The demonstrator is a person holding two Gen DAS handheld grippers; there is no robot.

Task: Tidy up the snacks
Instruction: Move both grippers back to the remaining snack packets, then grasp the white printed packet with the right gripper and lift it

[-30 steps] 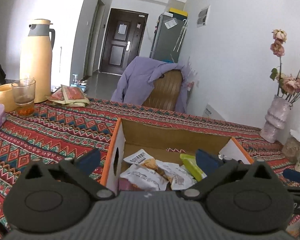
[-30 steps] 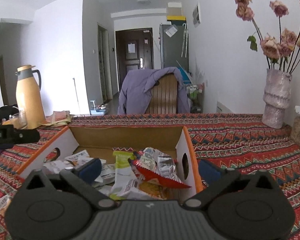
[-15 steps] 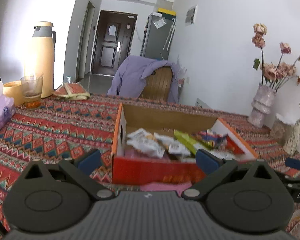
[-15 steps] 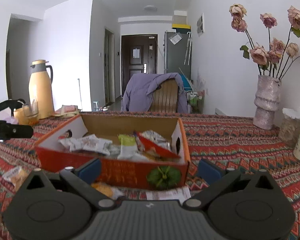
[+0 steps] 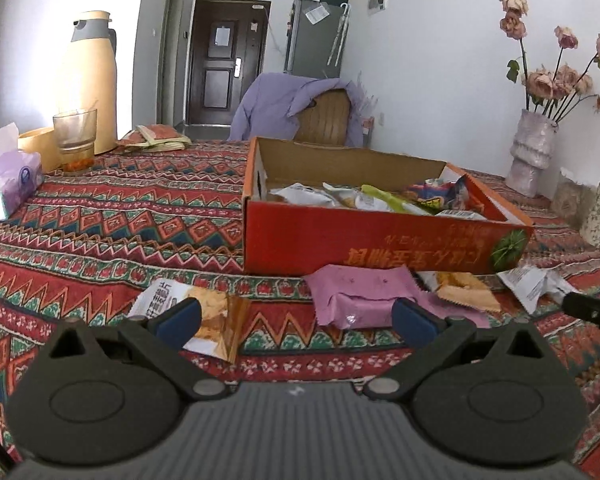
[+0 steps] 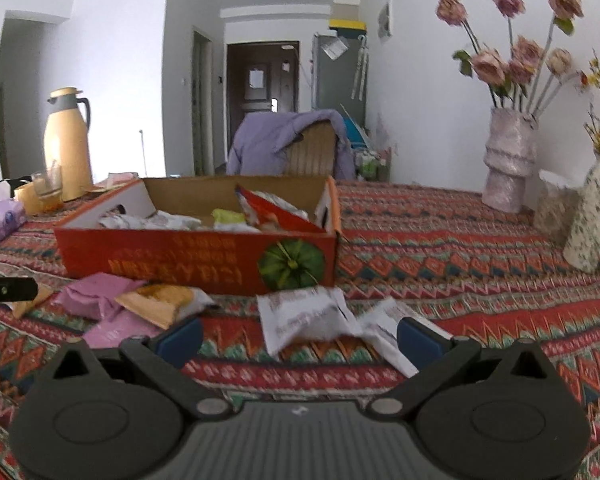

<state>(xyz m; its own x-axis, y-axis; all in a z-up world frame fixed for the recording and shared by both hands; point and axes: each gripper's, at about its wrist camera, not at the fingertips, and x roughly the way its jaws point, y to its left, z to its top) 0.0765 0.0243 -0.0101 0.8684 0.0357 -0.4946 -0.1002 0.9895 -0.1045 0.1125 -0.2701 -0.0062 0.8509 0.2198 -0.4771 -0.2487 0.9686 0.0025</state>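
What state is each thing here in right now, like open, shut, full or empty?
Left gripper: open, holding nothing.
Right gripper: open, holding nothing.
Cardboard box: open on top, holding several snack packets.
Pink packet: lying on the tablecloth outside the box.
Glass: upright, nearly empty, a little orange at the bottom.
Door: shut.

one red cardboard box sits on the patterned tablecloth, with several snack packets inside, too overlapped to count. four loose packets lie in front of it: one white-and-orange packet, one pink packet, one orange packet and one white packet. there are two vases, one thermos, one glass, one tissue pack and one chair.
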